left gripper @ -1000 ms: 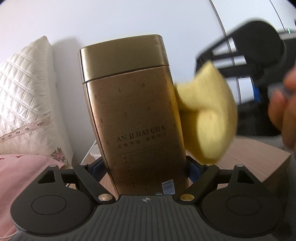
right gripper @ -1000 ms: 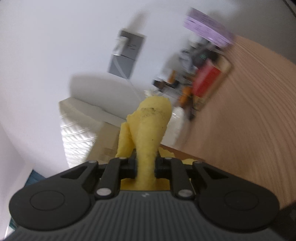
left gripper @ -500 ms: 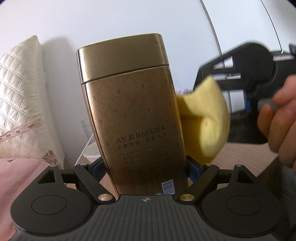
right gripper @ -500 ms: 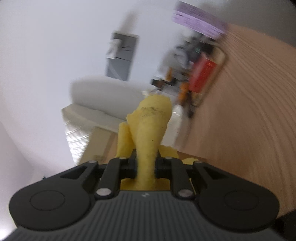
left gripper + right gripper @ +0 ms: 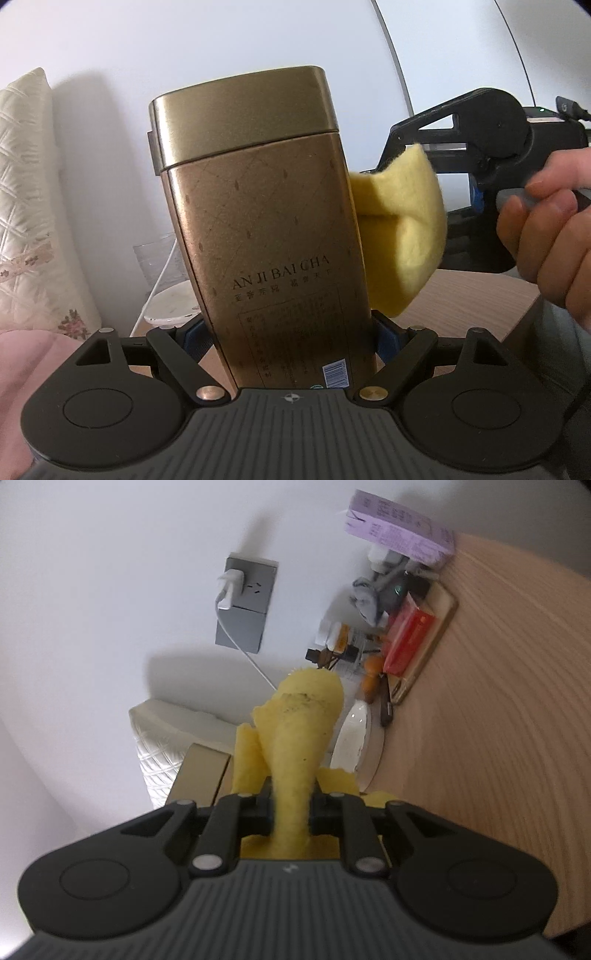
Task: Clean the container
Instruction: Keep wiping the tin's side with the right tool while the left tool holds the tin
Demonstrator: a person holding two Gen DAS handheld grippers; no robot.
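A tall gold tea tin [image 5: 266, 236] with a lid stands upright in my left gripper [image 5: 291, 332], whose blue-padded fingers are shut on its lower sides. A folded yellow sponge cloth [image 5: 402, 229] presses against the tin's right side. In the right wrist view the right gripper [image 5: 291, 808] is shut on that yellow cloth [image 5: 299, 731], and a corner of the tin [image 5: 201, 771] shows at its left. In the left wrist view the right gripper [image 5: 391, 162] comes in from the right, held by a person's hand [image 5: 546, 236].
A wooden table [image 5: 476, 306] lies under the tin, with a white dish [image 5: 170, 306] and a glass [image 5: 155, 258] behind. A quilted cream pillow [image 5: 26, 206] and pink fabric [image 5: 26, 369] are at the left. A wall socket with charger [image 5: 243, 587], a purple box [image 5: 399, 528] and a cluttered tray [image 5: 417, 635] sit farther back.
The yellow cloth has slid a little up along the tin's right side. The right gripper has swung so its view is steadier. My left gripper keeps holding the tin, slightly shifted.
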